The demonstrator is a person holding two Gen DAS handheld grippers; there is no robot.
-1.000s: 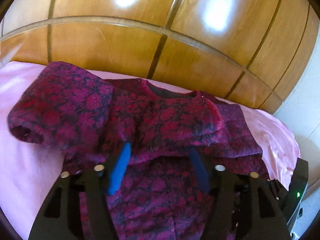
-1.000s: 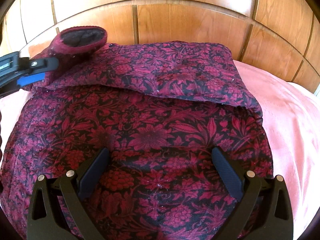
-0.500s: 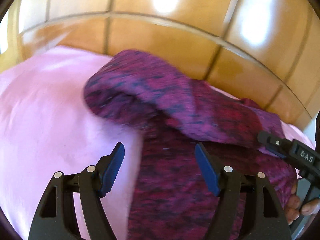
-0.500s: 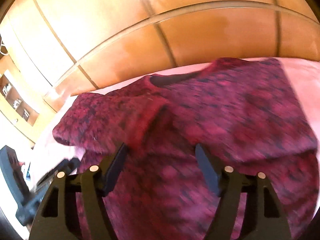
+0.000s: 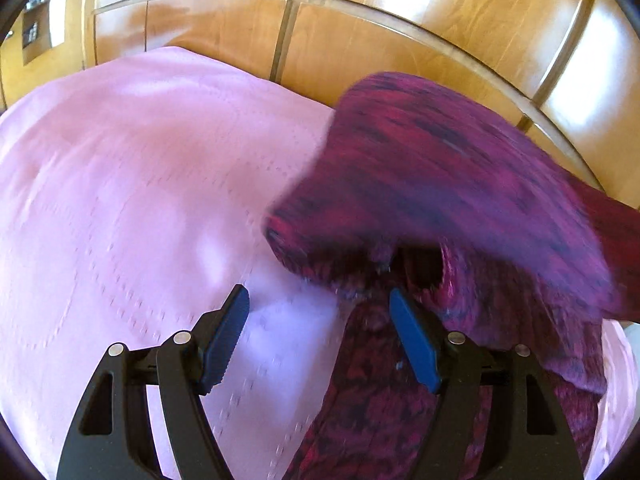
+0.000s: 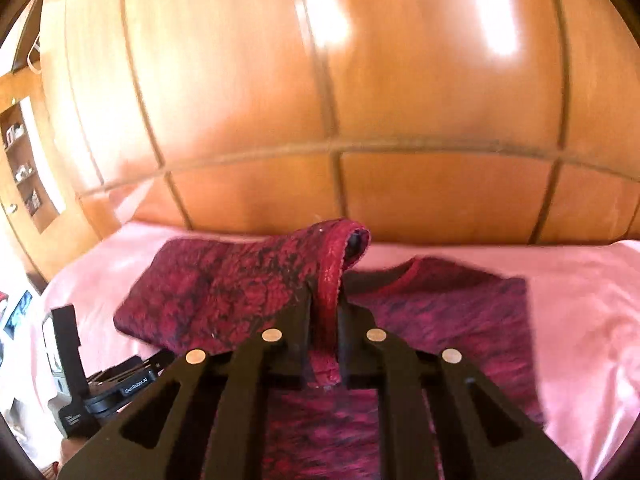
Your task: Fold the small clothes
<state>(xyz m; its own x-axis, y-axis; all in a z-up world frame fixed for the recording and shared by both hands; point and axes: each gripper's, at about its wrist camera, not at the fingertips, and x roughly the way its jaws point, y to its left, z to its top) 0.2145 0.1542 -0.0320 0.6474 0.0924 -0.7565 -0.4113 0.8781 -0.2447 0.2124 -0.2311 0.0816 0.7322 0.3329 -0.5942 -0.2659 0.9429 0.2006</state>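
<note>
- The small garment (image 6: 440, 312), a dark red and purple knit top with a floral pattern, lies on the pink bedsheet (image 5: 120, 200) of a bed, close to the wooden panelled wall (image 6: 360, 80) behind it.
- The right tongs (image 6: 325, 320) are closed narrow on the cuff of one sleeve (image 6: 240, 288); the ribbed cuff edge stands up between the jaws and its open mouth shows above them. The sleeve is held up off the body of the top, so it hangs as a raised flap, probably so it can be carried across the chest and laid flat as one fold.
- The neckline (image 6: 400, 280) shows just right of the lifted cuff, facing the wall, so the top lies with its collar away from the holder.
- The left tongs (image 5: 316, 336) stand wide and hold nothing. They hover low over the sheet at the garment's left edge, one blue pad (image 5: 228, 332) over bare sheet, the other pad (image 5: 412, 344) over the fabric. That spot looks chosen to pin or catch the side of the body while the sleeve travels.
- In the left view the lifted sleeve arches above the tongs, blurred by motion.
- My judgement: the sleeve fold is under way, and the body fold has yet to come.
- The knit looks soft and thick, so it may sag or slip if the grip is loose.
</note>
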